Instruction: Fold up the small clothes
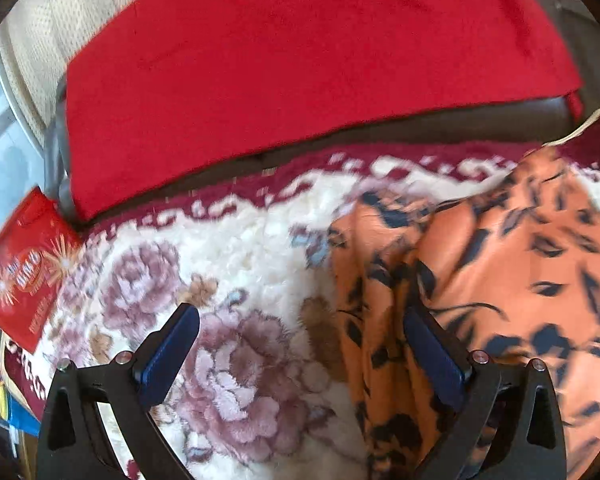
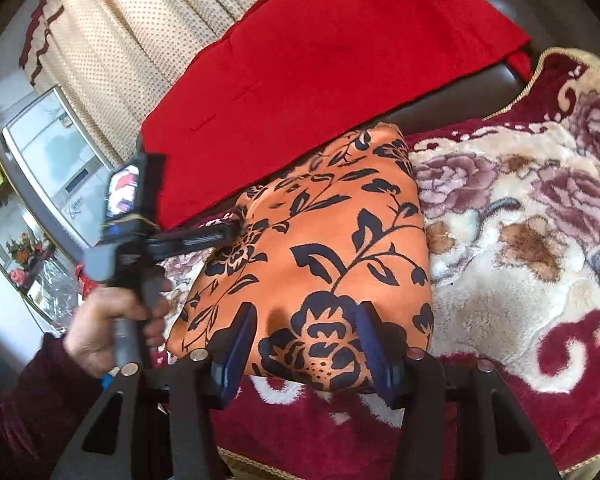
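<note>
one folded orange garment [image 2: 319,256] between two open grippers, left gripper [image 1: 300,344], right gripper [image 2: 305,340]

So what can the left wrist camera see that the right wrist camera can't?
Only the left wrist view shows the red printed packet at the blanket's edge. Only the right wrist view shows the person's hand holding the left gripper, plus the white appliance by the curtain. Both show the orange floral cloth, the red cloth and the flowery blanket.
</note>
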